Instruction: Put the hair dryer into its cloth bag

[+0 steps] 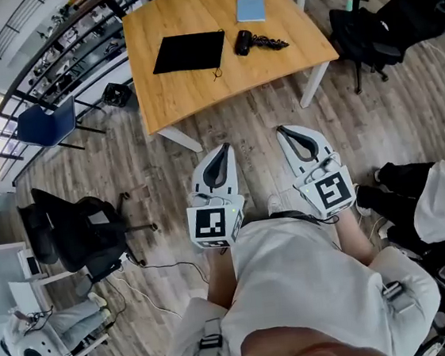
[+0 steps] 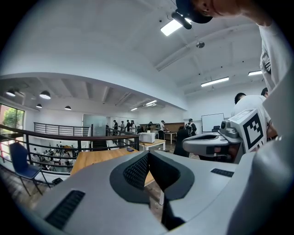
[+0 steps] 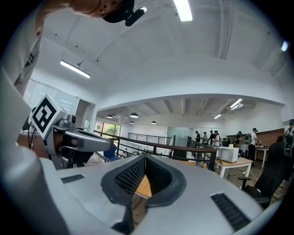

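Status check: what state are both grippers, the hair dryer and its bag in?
left gripper: shut, empty.
right gripper: shut, empty.
cloth bag: lying flat on the table.
hair dryer: lying on the table, outside the cloth bag.

I counted one wooden table (image 1: pixel 196 88) at twelve o'clock, bearing one black cloth bag (image 1: pixel 189 52), one hair dryer (image 1: pixel 255 42) and two blue flat items (image 1: pixel 249 8). I held two grippers: one left gripper (image 1: pixel 221 149), one right gripper (image 1: pixel 283 132).

floor (image 1: pixel 242 143): wood planks | table (image 1: pixel 188 85): light wood | chair (image 1: pixel 50 123): blue, by black railing (image 1: pixel 56 44) | ceiling: strip lights (image 3: pixel 183 9)
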`<act>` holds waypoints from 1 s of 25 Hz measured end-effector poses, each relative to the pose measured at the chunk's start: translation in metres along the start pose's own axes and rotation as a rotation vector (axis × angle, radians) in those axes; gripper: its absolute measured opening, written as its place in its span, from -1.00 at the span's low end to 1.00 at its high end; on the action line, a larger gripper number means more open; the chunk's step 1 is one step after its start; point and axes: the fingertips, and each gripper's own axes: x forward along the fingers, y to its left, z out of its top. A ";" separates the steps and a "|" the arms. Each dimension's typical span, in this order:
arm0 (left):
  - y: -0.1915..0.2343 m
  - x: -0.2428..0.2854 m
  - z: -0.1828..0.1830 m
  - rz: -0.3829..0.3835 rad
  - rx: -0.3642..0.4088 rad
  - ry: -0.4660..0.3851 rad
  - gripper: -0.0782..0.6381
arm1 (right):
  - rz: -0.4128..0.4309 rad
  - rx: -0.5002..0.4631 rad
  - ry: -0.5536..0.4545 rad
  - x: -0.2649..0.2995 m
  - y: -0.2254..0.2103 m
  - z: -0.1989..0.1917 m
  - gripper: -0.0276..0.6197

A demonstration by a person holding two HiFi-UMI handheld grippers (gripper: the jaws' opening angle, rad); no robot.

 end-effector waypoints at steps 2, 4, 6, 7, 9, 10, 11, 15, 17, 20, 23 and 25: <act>-0.001 0.006 0.001 0.001 0.002 0.001 -0.73 | 0.006 0.001 0.000 0.002 -0.006 -0.001 -0.85; -0.002 0.014 0.002 0.001 0.003 0.004 -0.73 | 0.011 0.002 0.003 0.005 -0.012 -0.002 -0.85; -0.004 0.022 0.001 -0.004 0.003 0.008 -0.73 | 0.010 0.005 0.006 0.007 -0.018 -0.004 -0.85; -0.004 0.026 0.002 -0.007 0.004 0.009 -0.73 | 0.008 0.007 0.007 0.009 -0.022 -0.005 -0.85; -0.004 0.034 0.003 -0.012 0.007 0.009 -0.73 | 0.004 0.011 0.005 0.012 -0.028 -0.005 -0.85; -0.004 0.038 0.004 -0.014 0.007 0.009 -0.73 | 0.002 0.014 0.006 0.014 -0.032 -0.005 -0.85; -0.004 0.042 0.003 -0.017 0.006 0.010 -0.73 | -0.001 0.017 0.007 0.016 -0.035 -0.007 -0.85; 0.000 0.057 0.001 -0.037 0.006 0.012 -0.73 | -0.007 0.016 0.018 0.026 -0.045 -0.011 -0.85; 0.005 0.066 0.002 -0.046 0.006 0.012 -0.73 | -0.012 0.017 0.024 0.034 -0.049 -0.012 -0.85; 0.017 0.081 0.002 -0.053 -0.001 0.011 -0.73 | -0.021 0.019 0.028 0.050 -0.058 -0.014 -0.85; 0.031 0.094 0.002 -0.061 -0.012 0.013 -0.73 | -0.024 0.009 0.044 0.069 -0.063 -0.016 -0.85; 0.042 0.103 0.002 -0.066 -0.014 0.013 -0.73 | -0.029 0.007 0.048 0.083 -0.066 -0.015 -0.85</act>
